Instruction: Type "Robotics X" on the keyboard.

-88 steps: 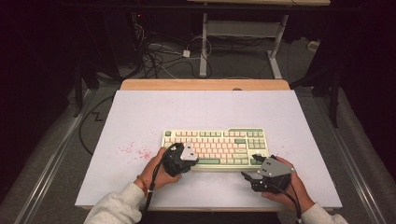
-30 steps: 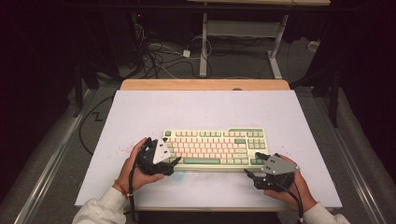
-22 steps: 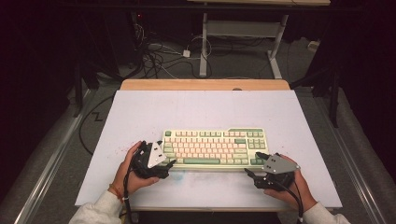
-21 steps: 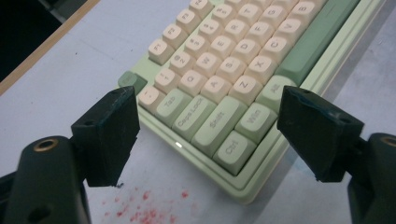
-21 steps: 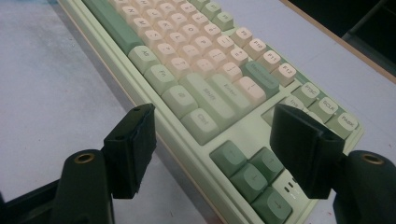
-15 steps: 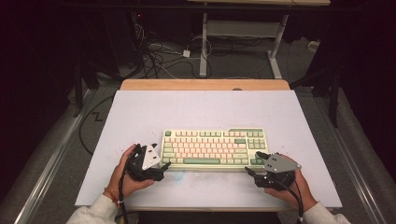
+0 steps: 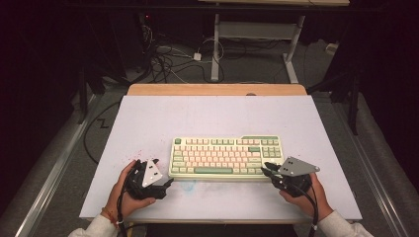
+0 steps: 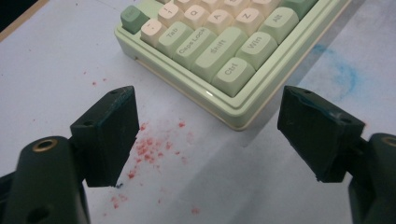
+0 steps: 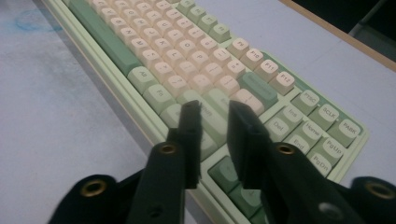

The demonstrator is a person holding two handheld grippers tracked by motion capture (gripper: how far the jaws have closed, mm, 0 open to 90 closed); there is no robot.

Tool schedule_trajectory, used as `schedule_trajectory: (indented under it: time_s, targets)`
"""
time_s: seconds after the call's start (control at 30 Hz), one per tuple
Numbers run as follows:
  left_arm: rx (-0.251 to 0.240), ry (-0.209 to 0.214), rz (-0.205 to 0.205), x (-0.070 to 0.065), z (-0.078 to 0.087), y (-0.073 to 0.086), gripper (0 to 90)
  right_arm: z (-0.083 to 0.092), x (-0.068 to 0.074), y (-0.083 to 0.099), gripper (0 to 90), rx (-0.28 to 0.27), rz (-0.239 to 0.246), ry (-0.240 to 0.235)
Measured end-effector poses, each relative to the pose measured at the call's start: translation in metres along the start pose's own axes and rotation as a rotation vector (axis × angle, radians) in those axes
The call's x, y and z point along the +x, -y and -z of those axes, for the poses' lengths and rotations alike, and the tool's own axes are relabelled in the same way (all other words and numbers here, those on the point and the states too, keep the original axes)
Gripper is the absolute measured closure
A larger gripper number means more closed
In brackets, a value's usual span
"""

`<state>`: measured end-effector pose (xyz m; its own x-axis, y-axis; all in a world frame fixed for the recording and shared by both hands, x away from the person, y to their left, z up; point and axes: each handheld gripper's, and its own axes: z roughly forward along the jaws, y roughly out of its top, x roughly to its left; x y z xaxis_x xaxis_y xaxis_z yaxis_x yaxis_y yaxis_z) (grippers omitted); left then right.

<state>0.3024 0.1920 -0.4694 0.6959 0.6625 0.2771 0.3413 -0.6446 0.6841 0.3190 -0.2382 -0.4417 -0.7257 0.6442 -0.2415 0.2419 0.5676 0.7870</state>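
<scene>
The keyboard point(image 7: 226, 157) lies flat on the table point(image 7: 148, 123), not yet lifted or moved. My left gripper point(image 8: 208, 135) stands wide open and empty just off the keyboard's near left corner. My right gripper point(image 9: 214, 122) has just been closing; its jaws, nearly together, hover over the keys at the keyboard's near right end and hold nothing, so all the work remains.

The left tongs point(image 8: 210, 135) stand wide open, with nothing between the two black jaws. Beyond them lies the near corner of a pale green keyboard point(image 8: 243, 109), with the keys Ctrl, Win, Shift and Caps Lock. It rests on the white tabletop point(image 8: 56, 74). Red specks point(image 8: 149, 149) lie beside the left jaw, and a faint blue smear point(image 8: 343, 70) lies at the right.
</scene>
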Motion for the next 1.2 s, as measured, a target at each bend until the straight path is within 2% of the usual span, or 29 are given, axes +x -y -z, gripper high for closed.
schedule_trajectory:
  time_s: [0.13,0.33,0.83,1.2]
  targets:
    - [0.008,0.001,0.0,0.0,0.0,0.002,19.3,-0.008,-0.001,-0.008,87.0,0.022,0.004,-0.017]
    - [0.014,0.005,0.002,0.0,-0.003,0.003,19.3,-0.019,-0.005,-0.013,89.4,0.057,0.017,-0.034]
    - [0.036,0.007,0.006,0.0,-0.007,0.003,19.3,-0.046,-0.007,-0.024,89.7,0.124,0.052,-0.08]
    - [0.039,0.011,0.015,0.0,-0.009,0.003,19.2,-0.051,-0.008,-0.022,89.5,0.141,0.039,-0.076]
